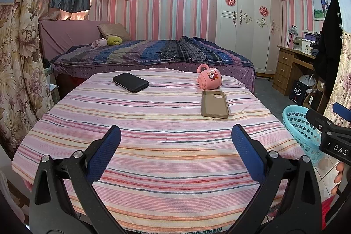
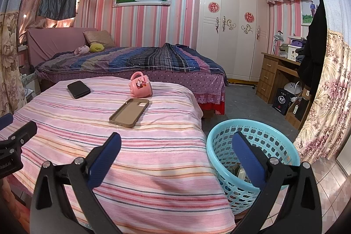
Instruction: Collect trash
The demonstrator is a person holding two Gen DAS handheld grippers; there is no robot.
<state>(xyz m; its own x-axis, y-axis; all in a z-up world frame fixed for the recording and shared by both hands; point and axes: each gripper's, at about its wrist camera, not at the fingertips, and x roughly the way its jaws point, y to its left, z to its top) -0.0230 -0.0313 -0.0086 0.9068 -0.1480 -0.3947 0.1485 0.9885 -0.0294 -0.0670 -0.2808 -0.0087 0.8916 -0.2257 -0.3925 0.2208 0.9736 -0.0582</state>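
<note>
Both claws hover wide open and empty over the near end of the striped worktop (image 1: 166,146): the left claw (image 1: 175,150) over its middle, the right claw (image 2: 175,155) at its right edge, one finger above the turquoise basket (image 2: 283,146) on the floor just beside it. On the cloth lie a black phone (image 1: 130,82), a tan phone case (image 1: 214,107) and a tipped pink mug (image 1: 209,77); none looks plainly like trash, and something pale already sits in the basket. Judging by this, the collecting is likely near done, so the sound move is to check the cloth before gripping anything. If the case is meant, it lies flat, so pinching it across its short edges would suit. Behind stand a quilted bed (image 2: 131,60), a white wardrobe (image 2: 230,25) and pink striped walls.
</note>
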